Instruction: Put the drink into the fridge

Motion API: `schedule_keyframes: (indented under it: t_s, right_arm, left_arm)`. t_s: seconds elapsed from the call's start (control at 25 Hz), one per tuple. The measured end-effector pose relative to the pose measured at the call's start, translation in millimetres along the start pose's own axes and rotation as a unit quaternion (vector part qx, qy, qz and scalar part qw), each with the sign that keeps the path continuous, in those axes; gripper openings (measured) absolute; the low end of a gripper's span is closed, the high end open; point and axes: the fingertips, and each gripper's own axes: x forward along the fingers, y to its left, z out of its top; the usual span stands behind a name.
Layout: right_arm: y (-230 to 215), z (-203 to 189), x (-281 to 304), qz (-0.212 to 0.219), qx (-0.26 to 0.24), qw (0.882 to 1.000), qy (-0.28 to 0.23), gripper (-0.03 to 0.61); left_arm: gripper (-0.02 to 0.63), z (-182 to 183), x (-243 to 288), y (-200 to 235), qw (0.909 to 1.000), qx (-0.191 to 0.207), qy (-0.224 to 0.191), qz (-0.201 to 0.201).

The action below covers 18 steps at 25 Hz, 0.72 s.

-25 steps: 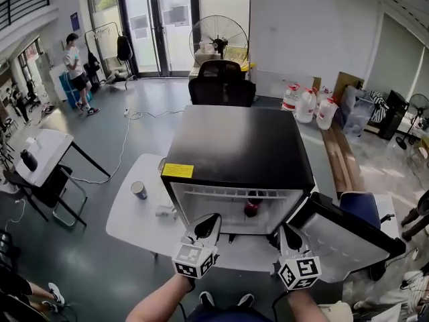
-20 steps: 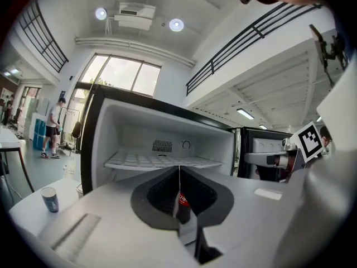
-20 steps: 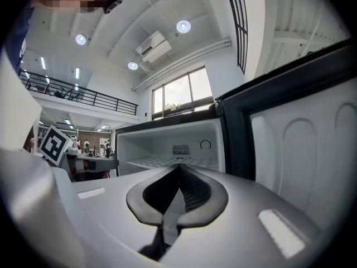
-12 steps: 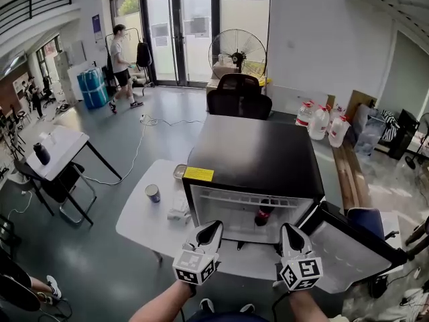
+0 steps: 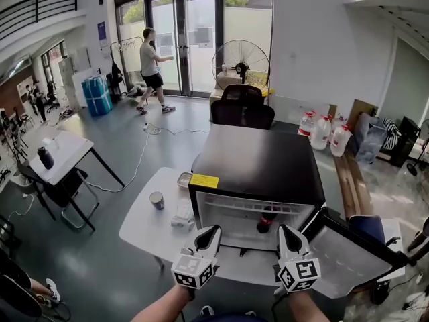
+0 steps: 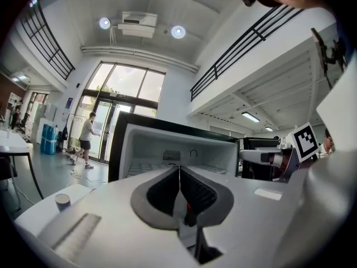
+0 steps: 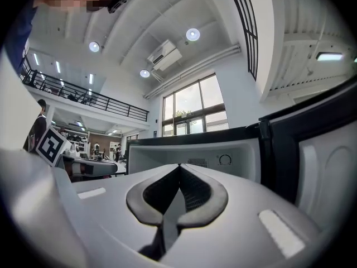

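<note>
Already inside the open mini fridge (image 5: 258, 163), the drink (image 5: 266, 220) stands upright in the white compartment, right of centre. It is apparently a dark bottle with red near its top, too small to read. The left gripper (image 5: 213, 231) and right gripper (image 5: 285, 229) hover before the opening, jaws pressed together on nothing. The fridge door (image 5: 348, 257) hangs wide at right.

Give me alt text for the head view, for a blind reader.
A black mini fridge stands on a white table with its door open to the right and a drink bottle inside. In front, a person holds left tongs and right tongs, both shut and empty. A cup stands left of the fridge.
</note>
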Motion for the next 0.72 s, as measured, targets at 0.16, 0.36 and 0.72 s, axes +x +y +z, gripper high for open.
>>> schedule_keyframes:
  t_s: [0.16,0.36,0.72]
  right_arm:
    - [-2,3,-1,-0.004,-0.004,1.000,-0.004,0.006]
    - [-3,5,-4,-0.004,-0.007,1.000,-0.002,0.006]
    - [-2,4,-8,-0.002,-0.009,1.000,0.002,0.006]
  left_arm:
    - [0.009,0,4,-3,1.0000,-0.001,-0.001,-0.009]
    - [0.009,5,11,-10,0.9997,0.002,-0.003,-0.023]
    - [0.009,-4,22,-23,0.9990,-0.007,0.010,-0.043]
